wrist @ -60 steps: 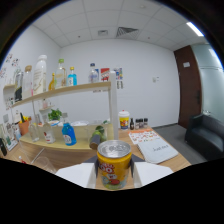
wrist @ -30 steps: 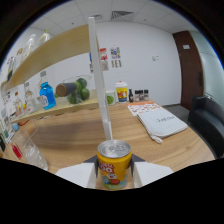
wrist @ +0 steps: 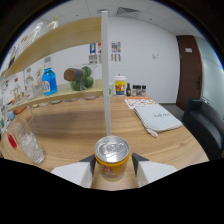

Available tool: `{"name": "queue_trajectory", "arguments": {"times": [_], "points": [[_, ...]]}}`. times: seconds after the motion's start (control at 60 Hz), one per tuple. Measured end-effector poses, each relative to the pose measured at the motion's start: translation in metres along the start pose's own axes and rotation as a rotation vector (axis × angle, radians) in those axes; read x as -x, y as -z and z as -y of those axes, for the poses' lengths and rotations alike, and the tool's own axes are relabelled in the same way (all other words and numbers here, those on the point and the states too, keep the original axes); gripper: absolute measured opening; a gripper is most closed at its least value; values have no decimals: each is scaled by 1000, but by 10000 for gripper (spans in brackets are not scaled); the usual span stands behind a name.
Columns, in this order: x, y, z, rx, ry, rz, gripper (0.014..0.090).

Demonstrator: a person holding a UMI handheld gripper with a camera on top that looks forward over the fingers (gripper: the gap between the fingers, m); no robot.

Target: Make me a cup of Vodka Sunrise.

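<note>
Glass (wrist: 26, 142) with ice stands on the desk (wrist: 90, 127), left of the can (wrist: 112, 158) and slightly beyond it. Can sits clamped between both fingers (wrist: 84, 167), upright, top sealed. Judgement: carry it level toward the glass, avoiding the shelf post (wrist: 105, 75) just beyond the can; set down beside the glass, not touching.

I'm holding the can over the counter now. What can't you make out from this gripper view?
- Can: label and lower half hidden between the gripper fingers, which press on both sides.
- Glass beside the can: contents unclear, looks like ice.
- Shelf bottles: labels too small to read.
- Small bottles at the counter's back: too small to identify.
</note>
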Motion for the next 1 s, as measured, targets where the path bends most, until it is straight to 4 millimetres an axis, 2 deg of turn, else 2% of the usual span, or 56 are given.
{"name": "queue_trajectory", "arguments": {"times": [0.05,0.083,0.2,0.267,0.433,0.517,0.567,0.667,0.8,0.883,1.0], "points": [[-6,5,4,-3,-1,-29,802],[-8,11,9,-7,-1,-44,859],[-9,41,31,-6,18,-84,856],[3,65,50,-32,31,-85,855],[62,117,80,-110,56,-48,856],[102,134,81,-133,66,-4,858],[124,140,74,-134,62,17,864],[170,146,50,-100,42,68,864],[214,146,28,-61,40,96,862],[238,145,35,-71,47,113,865],[270,137,62,-94,49,130,865]]}}
